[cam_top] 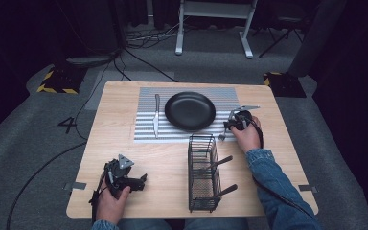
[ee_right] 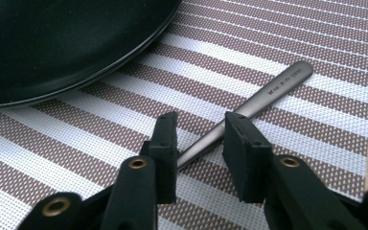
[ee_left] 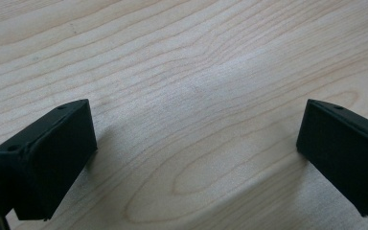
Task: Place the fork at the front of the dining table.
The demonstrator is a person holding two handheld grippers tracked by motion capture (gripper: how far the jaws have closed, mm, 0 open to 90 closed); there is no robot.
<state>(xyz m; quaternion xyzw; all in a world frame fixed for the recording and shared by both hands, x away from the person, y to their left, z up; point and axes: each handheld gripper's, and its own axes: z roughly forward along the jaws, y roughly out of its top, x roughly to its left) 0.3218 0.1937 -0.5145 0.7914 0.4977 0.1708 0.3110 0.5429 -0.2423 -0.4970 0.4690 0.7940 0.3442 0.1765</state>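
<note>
At four o'clock of the black plate (cam_top: 190,110), our right gripper (ee_right: 200,143) straddles a fork handle (ee_right: 263,96), slightly parted; left gripper (ee_left: 196,143) gapes wide, empty, over the tabletop (ee_left: 182,57).

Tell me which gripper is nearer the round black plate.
Right. The right gripper sits at the round black plate's right edge; the left gripper rests at the near-left table area, far from it.
</note>
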